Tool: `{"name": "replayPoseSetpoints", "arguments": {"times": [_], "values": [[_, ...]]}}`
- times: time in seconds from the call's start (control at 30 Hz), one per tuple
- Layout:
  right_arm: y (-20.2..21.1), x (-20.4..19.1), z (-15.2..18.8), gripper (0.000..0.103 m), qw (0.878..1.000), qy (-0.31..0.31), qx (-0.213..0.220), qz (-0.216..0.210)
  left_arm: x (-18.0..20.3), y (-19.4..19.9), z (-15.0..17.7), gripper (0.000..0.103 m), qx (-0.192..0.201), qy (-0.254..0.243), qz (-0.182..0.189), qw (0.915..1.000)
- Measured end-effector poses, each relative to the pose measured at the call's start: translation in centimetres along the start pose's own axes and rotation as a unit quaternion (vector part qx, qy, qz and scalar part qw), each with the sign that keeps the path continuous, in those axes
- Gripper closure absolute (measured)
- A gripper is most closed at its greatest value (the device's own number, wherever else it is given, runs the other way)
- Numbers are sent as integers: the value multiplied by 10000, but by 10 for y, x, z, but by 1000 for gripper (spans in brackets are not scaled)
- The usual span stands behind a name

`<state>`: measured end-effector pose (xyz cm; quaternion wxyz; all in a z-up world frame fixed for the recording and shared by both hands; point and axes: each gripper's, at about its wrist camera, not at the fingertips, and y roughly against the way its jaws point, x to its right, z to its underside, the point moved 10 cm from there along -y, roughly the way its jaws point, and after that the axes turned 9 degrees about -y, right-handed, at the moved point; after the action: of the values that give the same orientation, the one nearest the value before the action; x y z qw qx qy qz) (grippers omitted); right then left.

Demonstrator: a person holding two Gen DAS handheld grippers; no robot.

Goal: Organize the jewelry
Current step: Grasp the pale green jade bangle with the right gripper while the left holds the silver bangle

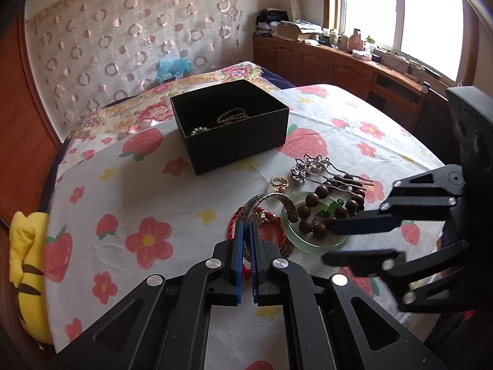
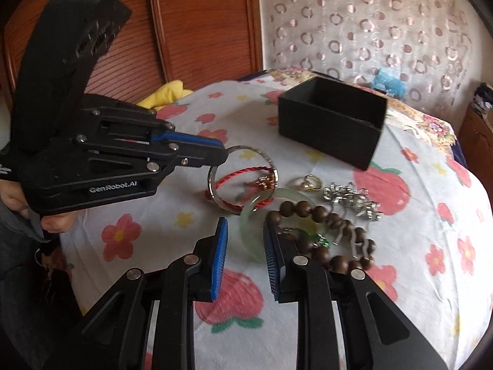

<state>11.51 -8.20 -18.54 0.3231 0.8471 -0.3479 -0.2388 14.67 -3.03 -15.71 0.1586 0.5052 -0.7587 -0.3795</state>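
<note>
Left claw [image 1: 246, 228] pinches the silver bangle [image 1: 271, 200]; jade ring [image 2: 255, 215] sits between right claw's [image 2: 246, 231] fingers.

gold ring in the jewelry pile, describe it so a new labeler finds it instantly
Start at the black box on the fruit-print bedspread, then drop to the jewelry heap on the near side of it. The gold ring lies at the heap's box-facing edge, between the silver bangle and the silver hairpin. It is the smallest piece and the only gold-coloured one.
</note>
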Motion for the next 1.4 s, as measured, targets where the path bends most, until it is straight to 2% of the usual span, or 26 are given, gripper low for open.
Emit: {"name": "replayPoseSetpoints", "arguments": {"times": [0.2,0.33,0.43,0.57,0.8,1.03,1.13,1.27,1.4], "values": [[-19,2,8,77,9980,457,-333,269,0,0,2,100,24,75,60,10000],[-19,3,8,78,9972,591,-361,278,0,0,2,100,40,86,46,9999],[-16,3,8,88,9977,571,-333,176,0,1,2,100,96,163,62,9998],[-10,4,-1,93,9995,253,-157,-46,1,5,-2,100,293,358,54,9989],[3,12,-20,93,9976,-480,136,-489,-5,17,-19,101,729,701,-35,9949],[16,17,-36,92,9890,-1140,356,-869,-5,35,-45,103,1214,652,-304,9900],[20,19,-38,92,9889,-1161,414,-825,-5,32,-48,103,1149,571,-375,9910],[18,21,-31,92,9912,-1044,233,-775,-10,20,-43,103,955,591,-297,9932],[24,28,-32,92,9916,-1024,135,-782,-9,-1,-35,103,529,381,-10,9979]]}}
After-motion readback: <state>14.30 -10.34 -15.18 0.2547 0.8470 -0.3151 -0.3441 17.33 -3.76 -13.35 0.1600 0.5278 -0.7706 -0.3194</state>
